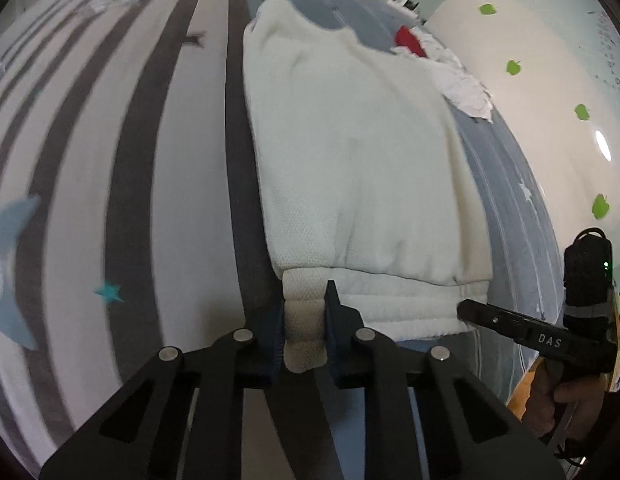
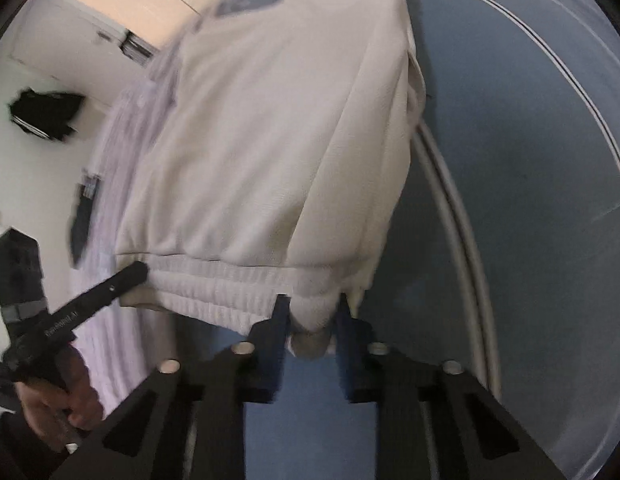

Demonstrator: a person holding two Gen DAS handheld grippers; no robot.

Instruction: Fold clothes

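Observation:
A white knit garment [image 1: 350,152] with a ribbed elastic waistband lies stretched over the striped bedcover [image 1: 130,160]. My left gripper [image 1: 304,300] is shut on the left end of the waistband. My right gripper [image 2: 310,308] is shut on the right end of the same waistband; the garment [image 2: 278,128] hangs away from it. Each gripper shows in the other's view: the right one [image 1: 470,312] at the waistband's right end, the left one [image 2: 138,270] at its left end.
A red item [image 1: 408,40] and a crumpled white cloth [image 1: 466,84] lie at the far end of the bed. A white wall with green apple stickers [image 1: 514,67] runs along the right. The blue-grey part of the cover [image 2: 530,160] lies right of the garment.

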